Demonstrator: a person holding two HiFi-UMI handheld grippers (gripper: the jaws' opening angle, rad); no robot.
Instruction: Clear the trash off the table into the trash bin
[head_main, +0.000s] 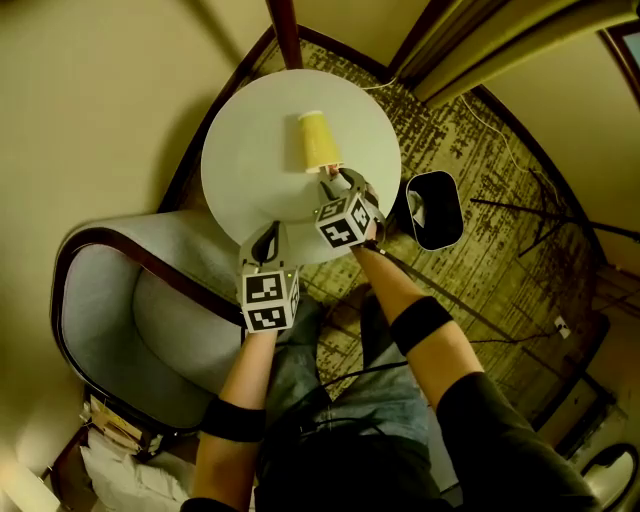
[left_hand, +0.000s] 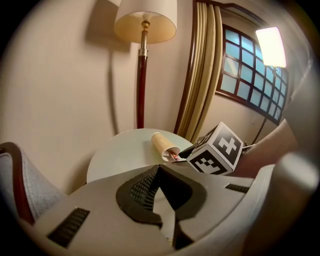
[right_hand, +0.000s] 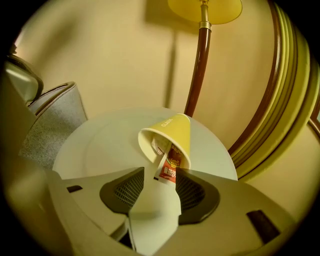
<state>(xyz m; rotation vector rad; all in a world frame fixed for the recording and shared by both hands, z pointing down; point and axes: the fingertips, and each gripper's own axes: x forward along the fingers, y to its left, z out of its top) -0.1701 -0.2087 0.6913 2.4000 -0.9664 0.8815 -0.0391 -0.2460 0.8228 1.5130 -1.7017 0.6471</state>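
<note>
As read from the head view, places the yellow paper cup (head_main: 320, 142) on its side near the middle of the round surface (head_main: 250, 150), long axis running 12 to 6, open mouth at the 6 o'clock end. Shows a red printed packet (right_hand: 172, 162) poking out of that mouth. Finds the right gripper (head_main: 338, 182) directly at 6 o'clock from the cup, pointing down along that same axis, jaws parted about halfway, tips right at the rim with the packet's free end between them. Gives no sign of the pads pressing on packet or cup, so counts as released. Puts the left gripper (head_main: 266, 232) at 7 o'clock, farther back over the near edge of the surface, clenched on nothing. Makes the right hand clearly the nearer. Calls, by this layout, for a bite on the cup's rim wall rather than on the packet alone; otherwise risks pulling the packet out and stranding the cup. Sets the black trash bin (head_main: 455, 200) on the floor at 4 o'clock from the cup, just beyond the surface's edge, on the right gripper's side.
</note>
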